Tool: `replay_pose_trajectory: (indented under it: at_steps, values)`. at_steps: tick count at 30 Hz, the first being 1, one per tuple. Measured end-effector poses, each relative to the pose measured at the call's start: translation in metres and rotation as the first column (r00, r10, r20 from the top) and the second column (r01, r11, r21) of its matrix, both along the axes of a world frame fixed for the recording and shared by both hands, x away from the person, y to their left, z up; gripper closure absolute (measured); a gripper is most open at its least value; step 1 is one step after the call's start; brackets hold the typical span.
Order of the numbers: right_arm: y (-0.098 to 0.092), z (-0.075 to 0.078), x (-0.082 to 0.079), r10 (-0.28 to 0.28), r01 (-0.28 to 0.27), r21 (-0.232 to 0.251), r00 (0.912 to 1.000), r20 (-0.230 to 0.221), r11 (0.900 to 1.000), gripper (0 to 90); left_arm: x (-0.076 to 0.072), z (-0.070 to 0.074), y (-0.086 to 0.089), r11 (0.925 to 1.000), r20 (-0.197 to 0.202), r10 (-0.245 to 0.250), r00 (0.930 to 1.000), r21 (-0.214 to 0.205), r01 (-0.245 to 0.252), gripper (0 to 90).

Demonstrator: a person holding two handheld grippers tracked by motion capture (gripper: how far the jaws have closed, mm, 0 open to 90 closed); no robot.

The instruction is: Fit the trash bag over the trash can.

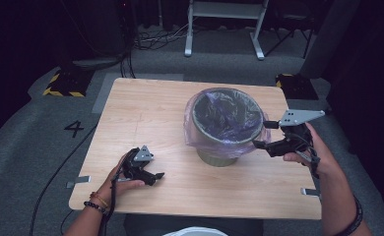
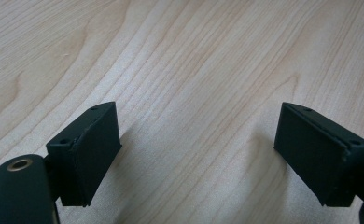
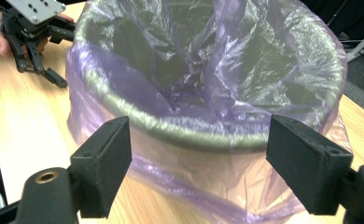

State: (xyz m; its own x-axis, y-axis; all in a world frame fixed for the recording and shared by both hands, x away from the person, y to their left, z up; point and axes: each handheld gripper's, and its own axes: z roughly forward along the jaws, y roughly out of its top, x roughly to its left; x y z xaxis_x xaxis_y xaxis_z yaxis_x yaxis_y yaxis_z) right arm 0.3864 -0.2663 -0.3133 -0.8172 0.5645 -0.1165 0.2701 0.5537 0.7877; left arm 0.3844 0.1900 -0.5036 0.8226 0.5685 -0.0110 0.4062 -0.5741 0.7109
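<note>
My right gripper (image 3: 199, 168), jaws spread, faces the thin purple plastic liner (image 3: 203, 177) draped over the round grey bin (image 1: 228, 123) mid-tabletop; left gripper (image 2: 208, 158) idles open. A sloppy pinch could tear it.

The left hand-held gripper (image 1: 156, 175) is black, with a small grey three-cornered plate dotted with holes on top and a black cable trailing from it. Its 2 jaws are flat black blocks, each with 2 small screw holes, and a brass-ringed hole sits in the arm below. The right hand-held gripper (image 1: 260, 134) is alike, with a larger grey plate. Both wrists wear dark bands; the left also a beaded bracelet.
</note>
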Motion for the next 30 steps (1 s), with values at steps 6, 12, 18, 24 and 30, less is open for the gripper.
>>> replay_pose_trajectory:
  at_steps: [6,12,18,24,30]
  values:
    - [0.000,-0.007,-0.004,-0.015,0.016,-0.014,0.9997,0.021,0.9998,23.2,0.000,0.000,0.000,1.0000,0.000,0.000,1.0000,0.001,0.000,13.9]
    - [0.002,-0.018,-0.008,-0.016,0.017,-0.046,0.9995,0.028,0.9988,23.2,0.000,0.000,0.000,1.0000,0.000,0.001,1.0000,0.001,-0.001,14.0]
    - [0.003,-0.028,-0.012,-0.025,0.028,-0.068,0.9990,0.036,0.9973,23.1,0.000,0.000,0.000,1.0000,0.000,0.001,1.0000,0.001,-0.001,14.0]
    - [0.003,-0.037,-0.017,-0.023,0.027,-0.078,0.9988,0.042,0.9966,23.1,0.000,0.000,0.000,1.0000,0.000,0.000,1.0000,0.001,0.000,14.0]
    - [0.003,-0.049,-0.019,-0.024,0.028,-0.086,0.9989,0.040,0.9959,25.5,0.000,0.000,0.000,1.0000,0.001,0.000,1.0000,0.000,0.000,14.0]
